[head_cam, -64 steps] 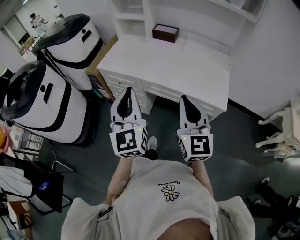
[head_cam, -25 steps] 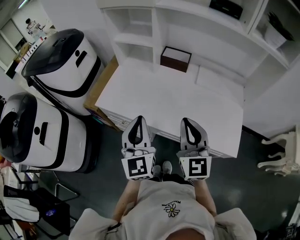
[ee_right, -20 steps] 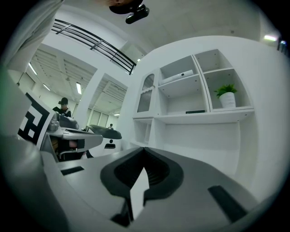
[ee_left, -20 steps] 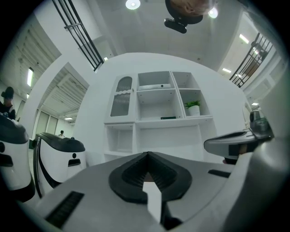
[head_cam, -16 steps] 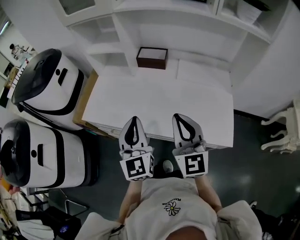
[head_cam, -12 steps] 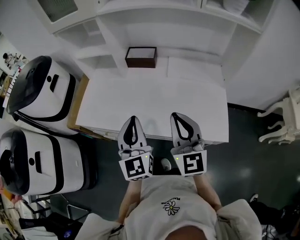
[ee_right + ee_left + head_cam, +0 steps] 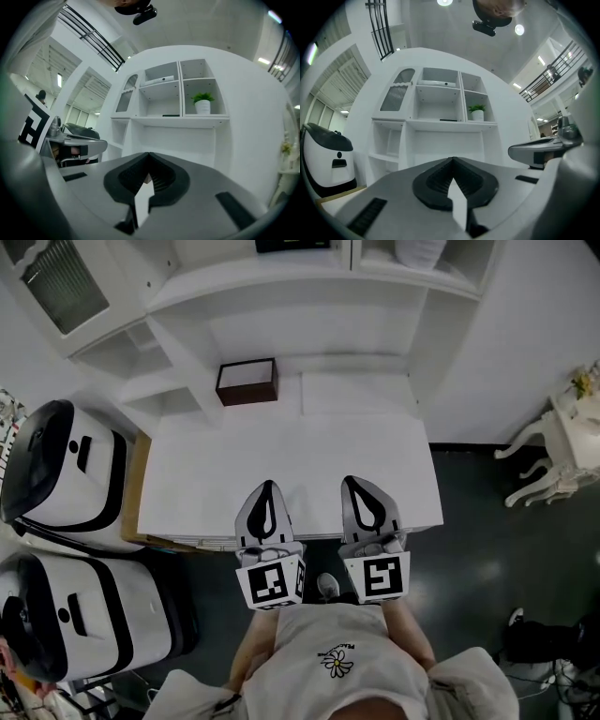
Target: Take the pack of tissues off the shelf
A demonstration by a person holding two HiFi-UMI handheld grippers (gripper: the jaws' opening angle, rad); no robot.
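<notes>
Both grippers hover side by side over the front edge of the white desk [image 7: 291, 451], each shut with nothing between the jaws. My left gripper [image 7: 266, 485] [image 7: 452, 159] is on the left, my right gripper [image 7: 360, 480] [image 7: 149, 153] on the right. The white shelf unit [image 7: 281, 282] [image 7: 450, 123] [image 7: 180, 121] stands ahead of them at the desk's back. A pale flat pack [image 7: 159, 80] [image 7: 443, 84] lies in the top middle compartment. A thin dark item [image 7: 171, 115] [image 7: 450, 120] lies on the shelf below it. Neither gripper is near them.
A dark brown open box [image 7: 247, 382] sits at the back left of the desk. A small potted plant [image 7: 203, 103] [image 7: 476, 112] occupies the right compartment. Two large white-and-black machines [image 7: 66, 474] stand left of the desk. A white chair [image 7: 553, 442] stands at the right.
The person has stepped up to the desk and the view has swung to face the shelf unit squarely. Both grippers stay shut, now over the desk's front edge.
</notes>
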